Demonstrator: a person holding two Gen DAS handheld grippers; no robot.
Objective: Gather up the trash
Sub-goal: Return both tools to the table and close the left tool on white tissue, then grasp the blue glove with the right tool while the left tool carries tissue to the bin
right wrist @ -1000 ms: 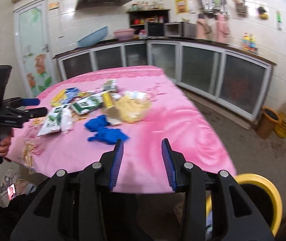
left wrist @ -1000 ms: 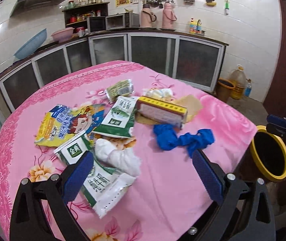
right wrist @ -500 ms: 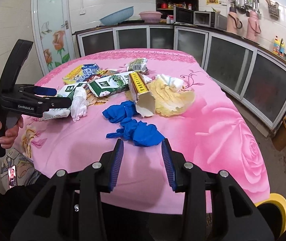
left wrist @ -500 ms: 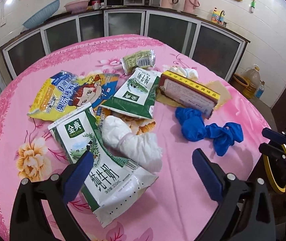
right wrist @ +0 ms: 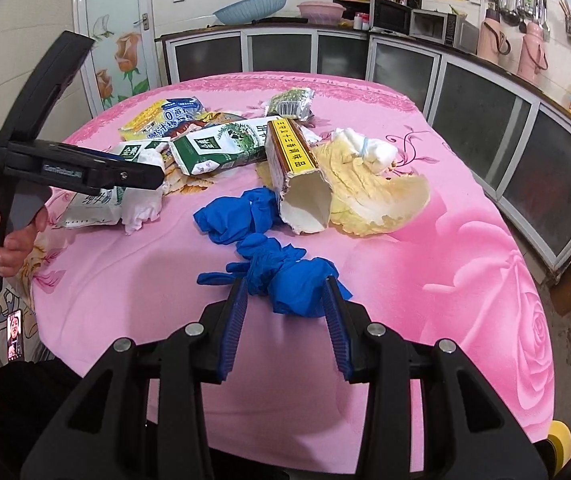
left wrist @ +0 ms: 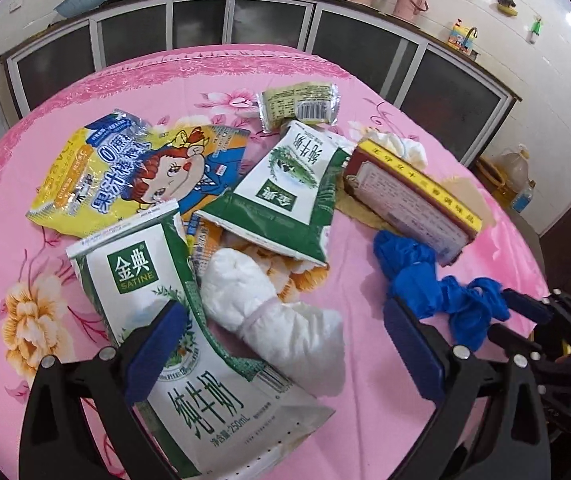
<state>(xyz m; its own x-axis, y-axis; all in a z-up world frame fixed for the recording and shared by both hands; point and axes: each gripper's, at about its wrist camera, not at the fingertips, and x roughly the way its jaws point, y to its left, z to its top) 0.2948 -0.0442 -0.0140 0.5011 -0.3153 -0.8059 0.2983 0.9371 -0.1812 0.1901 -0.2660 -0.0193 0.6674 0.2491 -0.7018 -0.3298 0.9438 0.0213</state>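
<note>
Trash [right wrist: 221, 148] litters my pink surface [right wrist: 445, 240], partly overlapping.
My right gripper [right wrist: 285, 300] straddles the blue gloves [right wrist: 285, 276], jaws apart; left gripper [left wrist: 285, 328] spread over white wad [left wrist: 277, 312].

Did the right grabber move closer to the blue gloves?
Yes. The right gripper came forward over the pink table; the blue gloves now lie between its open fingers.

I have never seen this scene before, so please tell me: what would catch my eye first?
First, the pile of trash in the middle of the pink flowered tablecloth: green milk cartons, a yellow snack bag, a white crumpled wad. Then the bright blue gloves near the table's edge, lying just ahead of the open right claw.
</note>
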